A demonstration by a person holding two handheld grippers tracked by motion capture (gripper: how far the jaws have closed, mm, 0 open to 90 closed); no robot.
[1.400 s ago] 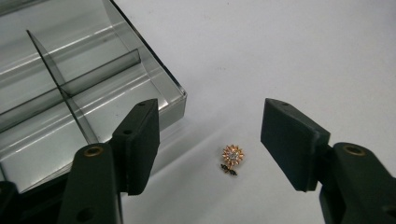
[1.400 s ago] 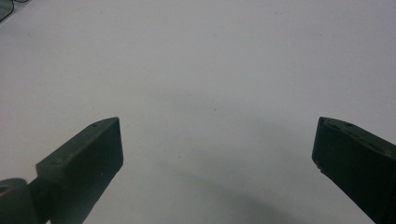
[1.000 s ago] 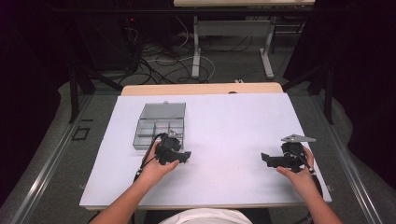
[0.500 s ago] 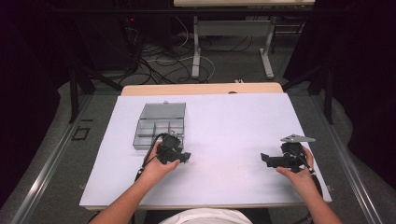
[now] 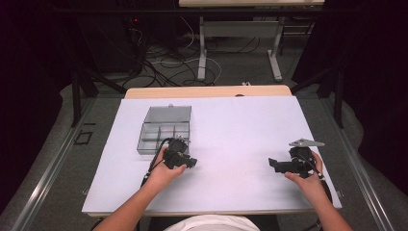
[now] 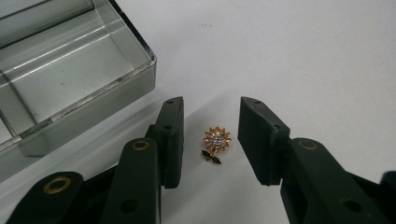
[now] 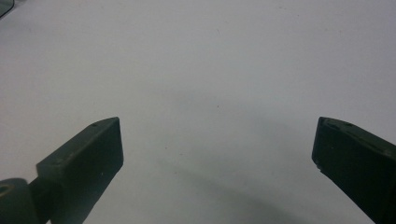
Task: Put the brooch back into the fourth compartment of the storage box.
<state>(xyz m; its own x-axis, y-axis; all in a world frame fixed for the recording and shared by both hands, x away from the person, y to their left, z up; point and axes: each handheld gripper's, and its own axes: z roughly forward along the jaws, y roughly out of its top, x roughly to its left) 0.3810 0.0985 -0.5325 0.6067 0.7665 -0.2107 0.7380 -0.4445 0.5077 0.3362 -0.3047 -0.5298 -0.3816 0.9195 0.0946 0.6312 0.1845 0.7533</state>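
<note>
Left claw (image 6: 210, 140) is low over the desk (image 5: 240, 130), just in front of the clear plastic box (image 5: 164, 130). In the left gripper view a small gold flower brooch (image 6: 215, 143) lies flat on the white desk surface between the two jaws. Jaws have just been closing in around it but neither pad touches it: gap on both sides, the left one tighter. So the claw is partly spread, nothing pinched. The brooch has a sparkly centre, gold petals, a short stem with dark leaves. It sits outside the box, near the corner of the box wall, not touching it. The box compartments seen in that view are bare.

Right claw (image 7: 217, 154) is well apart from it at the right side of the desk, held in the person's right hand (image 5: 308, 180). Jaws are spread wide, with plain desk between them.
</note>
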